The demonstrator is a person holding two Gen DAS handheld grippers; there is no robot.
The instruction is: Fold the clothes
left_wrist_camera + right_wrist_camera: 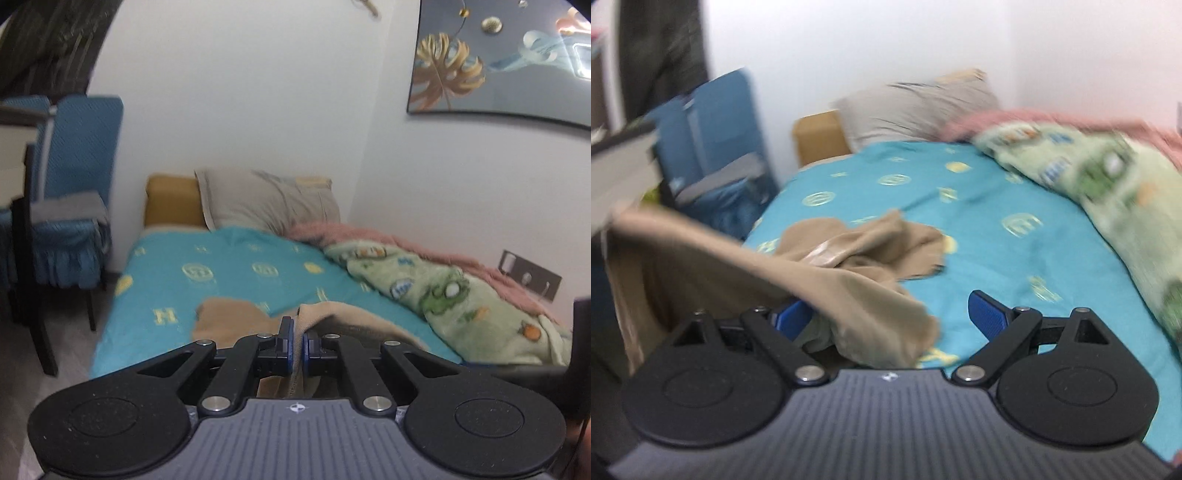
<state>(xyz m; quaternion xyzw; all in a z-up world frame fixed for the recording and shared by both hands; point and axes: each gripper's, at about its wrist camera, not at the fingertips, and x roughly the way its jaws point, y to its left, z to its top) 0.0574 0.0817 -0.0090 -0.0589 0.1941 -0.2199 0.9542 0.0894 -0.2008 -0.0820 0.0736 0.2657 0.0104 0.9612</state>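
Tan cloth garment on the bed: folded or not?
Not folded. The tan cloth garment lies crumpled on the turquoise patterned bedsheet, one edge lifted.

yellow "H" letters, teal bedsheet (229, 258)

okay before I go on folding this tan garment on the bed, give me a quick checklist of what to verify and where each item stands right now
1. Left gripper shut on the tan garment: ok, fabric sits between the closed fingers.
2. Right gripper gripping the garment: not ok, jaws are wide open; cloth only drapes over one finger.
3. Garment spread flat: not ok, it is bunched and partly lifted.
4. Bare room on the teal sheet for laying it out: ok.
5. Green blanket apart from the garment: ok.
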